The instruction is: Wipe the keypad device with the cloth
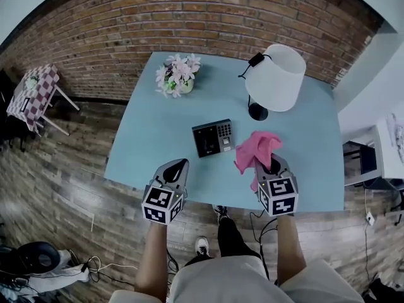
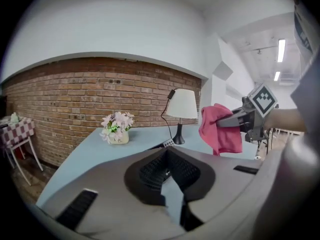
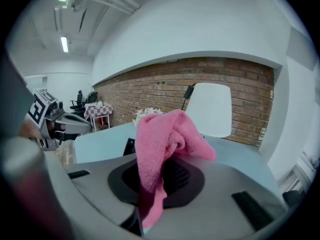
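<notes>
Right gripper view – right tongs [image 1: 273, 166] pinching soft floppy cloth [image 3: 160, 134]; left tongs [image 2: 167, 159] closed, empty – light keypad device [image 1: 213, 137] might slide

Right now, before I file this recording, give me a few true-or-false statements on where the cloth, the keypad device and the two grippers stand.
1. The right gripper is shut on the pink cloth. True.
2. The lamp stands farther back on the table than the keypad device. True.
3. The pink cloth lies spread over the keypad device. False: it hangs from the right gripper, beside the device, whose face is uncovered.
4. The left gripper is clamped on the keypad device. False: its jaws are together with nothing between them, near the table's front edge and short of the device.
</notes>
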The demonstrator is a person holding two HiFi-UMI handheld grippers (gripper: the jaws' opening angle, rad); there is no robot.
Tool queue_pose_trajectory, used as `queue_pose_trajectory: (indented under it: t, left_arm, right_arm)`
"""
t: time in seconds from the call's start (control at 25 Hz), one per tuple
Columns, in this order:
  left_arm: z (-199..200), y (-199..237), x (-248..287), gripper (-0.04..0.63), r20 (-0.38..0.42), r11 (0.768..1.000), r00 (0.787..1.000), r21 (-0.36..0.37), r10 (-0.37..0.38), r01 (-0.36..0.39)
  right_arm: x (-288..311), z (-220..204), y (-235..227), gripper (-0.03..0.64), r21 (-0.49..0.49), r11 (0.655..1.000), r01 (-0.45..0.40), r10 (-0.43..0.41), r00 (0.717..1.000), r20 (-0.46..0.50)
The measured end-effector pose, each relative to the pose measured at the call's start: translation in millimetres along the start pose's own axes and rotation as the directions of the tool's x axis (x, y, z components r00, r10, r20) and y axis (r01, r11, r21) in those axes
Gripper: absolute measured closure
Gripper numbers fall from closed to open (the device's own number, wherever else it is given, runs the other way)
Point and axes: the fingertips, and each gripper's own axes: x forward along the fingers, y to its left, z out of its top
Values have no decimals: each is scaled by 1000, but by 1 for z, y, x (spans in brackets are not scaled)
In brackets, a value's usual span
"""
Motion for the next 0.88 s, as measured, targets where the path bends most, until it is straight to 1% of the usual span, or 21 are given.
queue_pose_trajectory:
  t: [0.16,0.44,0.72,0.88]
  left_arm:
    - [13,-10,-24,584,12,999,999,37,37,-38]
    - [29,-32,-79,584,46,995,998,76,53,-57]
    - [42,-56,-140,588,103,986,991,137,79,-93]
    - [56,-73,-176,591,151,986,986,141,68,-89]
  right_arm:
    - [-26,14,17,560,15,1000,-26,25,998,58]
    - [-82,33,50,560,15,999,-50,47,990,135]
    - [-150,46,84,560,18,999,-38,33,976,215]
    - [-188,57,103,561,-4,1000,-25,25,965,261]
